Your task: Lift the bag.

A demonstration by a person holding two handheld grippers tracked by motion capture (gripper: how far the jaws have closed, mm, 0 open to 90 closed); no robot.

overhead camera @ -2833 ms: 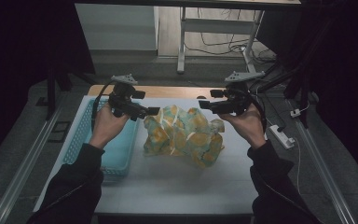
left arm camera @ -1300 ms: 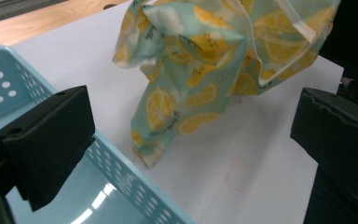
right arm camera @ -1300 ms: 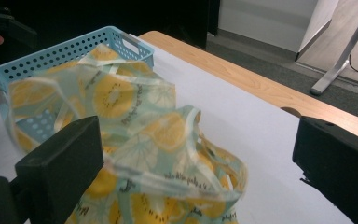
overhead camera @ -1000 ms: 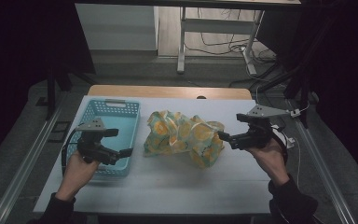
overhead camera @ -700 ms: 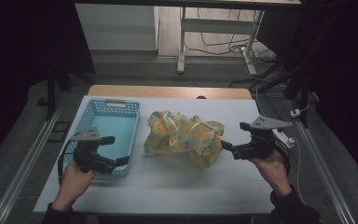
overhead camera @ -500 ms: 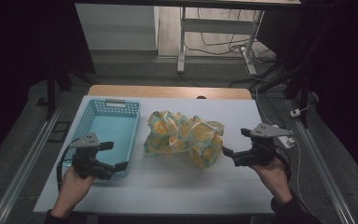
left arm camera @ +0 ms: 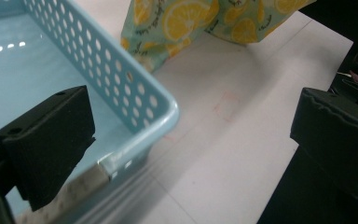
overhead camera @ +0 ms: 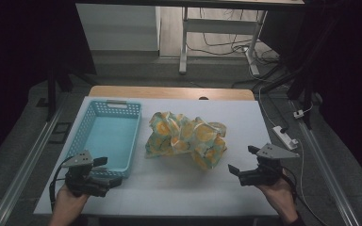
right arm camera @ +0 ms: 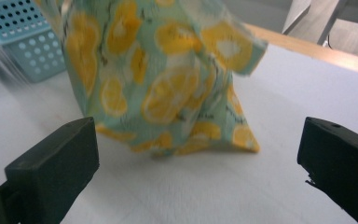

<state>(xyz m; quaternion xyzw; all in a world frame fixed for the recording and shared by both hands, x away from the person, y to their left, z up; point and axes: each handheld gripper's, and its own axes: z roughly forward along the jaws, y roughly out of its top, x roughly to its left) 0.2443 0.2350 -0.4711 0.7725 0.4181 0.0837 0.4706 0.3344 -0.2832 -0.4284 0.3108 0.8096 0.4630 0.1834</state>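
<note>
Down at seven o'clock on the white table (overhead camera: 169,188), the left gripper (overhead camera: 115,181) hovers at the near corner of the light blue perforated plastic basket (overhead camera: 104,139), which sits at nine o'clock with nothing in it. The left gripper view has its black jaws spread wide, one over the basket's floor, the other out over bare tabletop, the rounded corner of the basket between them and nothing clasped. Dead centre of the table lies the crumpled pale green cloth printed with yellow lemon slices (overhead camera: 186,136), just beside the basket's right wall. Over at five o'clock, the right gripper (overhead camera: 235,170) points toward that cloth from close by, clear of it. Its own view shows the jaws gaping wide and holding nothing, the cloth heaped ahead between them.
</note>
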